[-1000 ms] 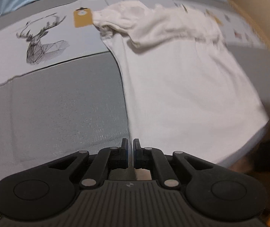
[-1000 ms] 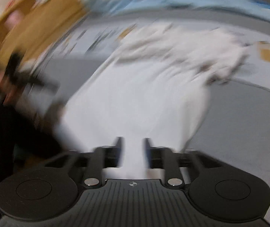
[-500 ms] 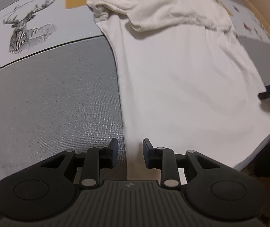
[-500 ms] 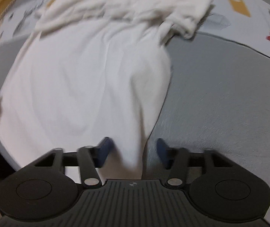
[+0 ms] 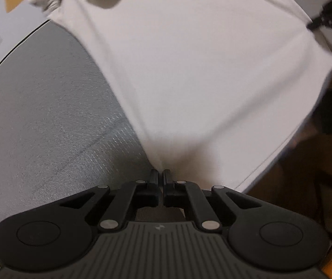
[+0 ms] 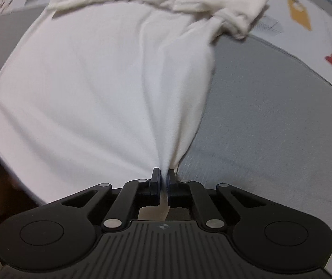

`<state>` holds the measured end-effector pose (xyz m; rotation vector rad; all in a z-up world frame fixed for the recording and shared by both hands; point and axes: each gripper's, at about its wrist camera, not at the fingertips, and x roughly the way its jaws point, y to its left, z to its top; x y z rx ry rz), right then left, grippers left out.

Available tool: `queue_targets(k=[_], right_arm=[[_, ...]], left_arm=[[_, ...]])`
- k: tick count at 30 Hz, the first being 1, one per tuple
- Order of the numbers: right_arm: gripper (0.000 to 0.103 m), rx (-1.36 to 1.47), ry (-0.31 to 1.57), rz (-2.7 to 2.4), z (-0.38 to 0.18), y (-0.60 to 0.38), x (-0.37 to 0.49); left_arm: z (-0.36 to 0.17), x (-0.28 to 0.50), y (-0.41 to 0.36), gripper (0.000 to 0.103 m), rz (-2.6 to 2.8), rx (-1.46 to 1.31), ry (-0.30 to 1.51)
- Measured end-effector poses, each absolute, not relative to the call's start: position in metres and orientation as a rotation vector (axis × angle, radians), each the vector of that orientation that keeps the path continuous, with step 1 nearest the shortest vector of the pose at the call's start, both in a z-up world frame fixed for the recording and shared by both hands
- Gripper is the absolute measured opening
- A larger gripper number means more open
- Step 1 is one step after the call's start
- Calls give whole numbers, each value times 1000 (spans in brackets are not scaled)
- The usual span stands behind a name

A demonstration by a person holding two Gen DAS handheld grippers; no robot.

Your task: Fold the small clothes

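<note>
White cotton T-shirt (image 5: 200,69), laid flat on grey woven bedcover (image 5: 49,127), its upper part bunched at the far end. Left gripper (image 5: 160,174): fingers clenched on the shirt's near hem corner, beside the bedcover. Right gripper (image 6: 163,174): fingers closing, shirt's opposite hem corner pinched between them, cloth gathered into folds fanning away. Printed pale sheet (image 6: 305,23) beyond the shirt.

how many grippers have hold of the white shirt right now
2. The left gripper pinches one lower side edge of the white shirt; the right gripper is closing on the opposite edge.
</note>
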<state>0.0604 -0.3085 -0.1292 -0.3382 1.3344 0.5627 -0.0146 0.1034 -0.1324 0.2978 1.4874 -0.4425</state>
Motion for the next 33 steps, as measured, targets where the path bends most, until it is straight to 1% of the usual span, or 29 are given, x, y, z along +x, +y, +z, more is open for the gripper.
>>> queue_targets(k=[2,4,6,8,9,10,14,17,19,20,22,24,26,29,32,33], right_arm=[[13,-379,1263,528,-117,-307,60],[35,-324,1155,480,-95,-311,65],[42,-213,1018,451,-70,-319,71],[42,-111,938,424,-58,-321,81],[42,-56,910,408,-55,-318,86],[42,-26,896,400,-55,-314,94],[42,-20,823,391,-59,-275,113],[42,-17,760,408,-56,-242,122],[42,-5,722,436,-53,-220,130],[42,-8,705,445,-52,-208,131],[42,-37,682,460,-52,-183,134],[42,-79,687,470,-56,-160,140],[41,-124,698,497,-64,-137,146],[37,-199,719,551,-79,-104,152],[37,-292,730,625,-99,-75,149],[39,-335,723,654,-105,-64,147]], left_arm=[[-129,-16,104,5,-442,307,1479],[-121,-15,106,6,-434,293,1437],[-109,-7,115,8,-405,239,1367],[-95,4,126,14,-355,166,1292],[-90,9,130,19,-329,140,1253],[-84,14,132,21,-301,124,1224],[-63,38,137,22,-187,23,1111],[-46,67,128,27,-112,-54,1028],[-34,78,132,38,-60,-92,977],[-28,81,134,40,-32,-108,953],[-22,88,135,49,33,-124,911],[-19,94,140,52,92,-132,886],[-16,101,146,52,134,-160,881],[-13,108,156,52,202,-191,881],[-14,110,164,52,254,-184,900],[-16,111,167,52,267,-184,906]])
